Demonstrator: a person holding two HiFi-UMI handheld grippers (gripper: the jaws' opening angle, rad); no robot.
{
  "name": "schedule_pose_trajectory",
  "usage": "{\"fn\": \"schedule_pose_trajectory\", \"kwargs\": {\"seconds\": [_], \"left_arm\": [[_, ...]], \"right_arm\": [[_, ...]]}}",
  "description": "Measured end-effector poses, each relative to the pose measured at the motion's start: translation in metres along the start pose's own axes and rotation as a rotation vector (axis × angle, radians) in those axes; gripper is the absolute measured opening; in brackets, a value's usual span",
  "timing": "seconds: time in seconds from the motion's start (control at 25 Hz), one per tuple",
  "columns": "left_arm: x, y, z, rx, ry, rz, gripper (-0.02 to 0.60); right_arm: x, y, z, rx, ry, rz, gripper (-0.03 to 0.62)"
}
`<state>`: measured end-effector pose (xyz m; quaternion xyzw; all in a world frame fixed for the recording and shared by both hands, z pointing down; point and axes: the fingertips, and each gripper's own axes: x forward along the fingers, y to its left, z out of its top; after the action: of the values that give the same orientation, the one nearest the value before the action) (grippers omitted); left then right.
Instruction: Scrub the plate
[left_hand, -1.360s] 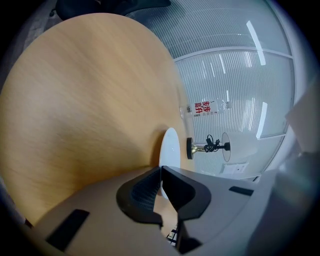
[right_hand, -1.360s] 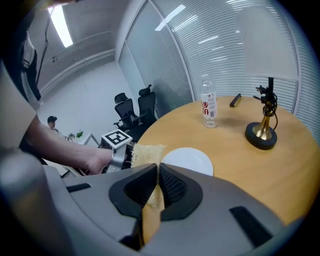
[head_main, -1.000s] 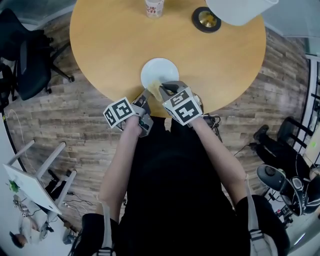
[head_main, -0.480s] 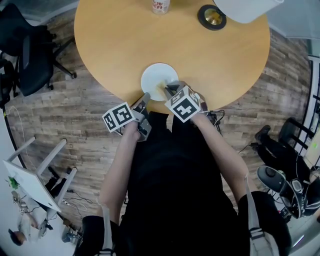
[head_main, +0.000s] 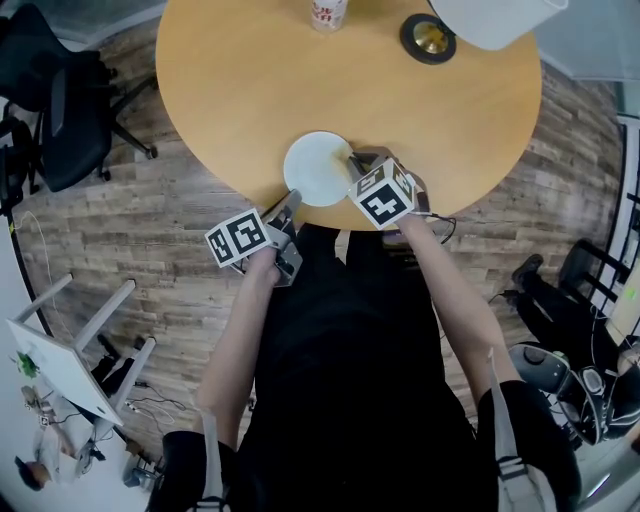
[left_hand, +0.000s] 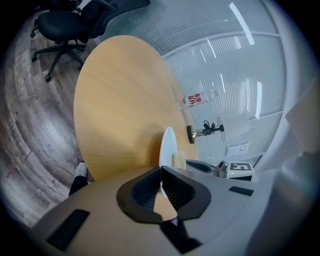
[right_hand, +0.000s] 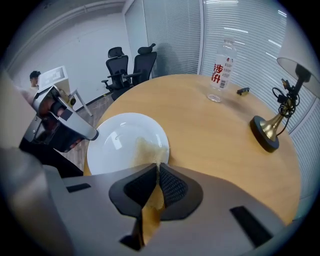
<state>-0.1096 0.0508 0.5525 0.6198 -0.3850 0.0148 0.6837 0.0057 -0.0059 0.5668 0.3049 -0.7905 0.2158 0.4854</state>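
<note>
Left tool (head_main: 289, 204) clenched the near rim of the round white plate (head_main: 312, 165); right tool (head_main: 356, 168) gripped a tan scouring pad (right_hand: 149, 150) resting on its right side

One plate (head_main: 318, 168), one sponge (right_hand: 146, 148), one bottle (head_main: 329, 12), one lamp (head_main: 428, 38), one round bench (head_main: 230, 90); two tools, a left tool (head_main: 293, 200) and a right tool (head_main: 352, 162).

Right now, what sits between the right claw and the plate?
A yellow sponge, pinched in the right claw and reaching onto the white plate; the right gripper view shows it.
</note>
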Motion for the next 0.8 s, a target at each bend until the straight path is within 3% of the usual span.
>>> {"fn": "schedule_pose_trajectory", "kwargs": {"seconds": [0.8], "left_arm": [[0.001, 0.000, -0.003, -0.012, -0.016, -0.001, 0.025]], "right_arm": [[-0.003, 0.090, 0.016, -0.059, -0.022, 0.181, 0.028]]}}
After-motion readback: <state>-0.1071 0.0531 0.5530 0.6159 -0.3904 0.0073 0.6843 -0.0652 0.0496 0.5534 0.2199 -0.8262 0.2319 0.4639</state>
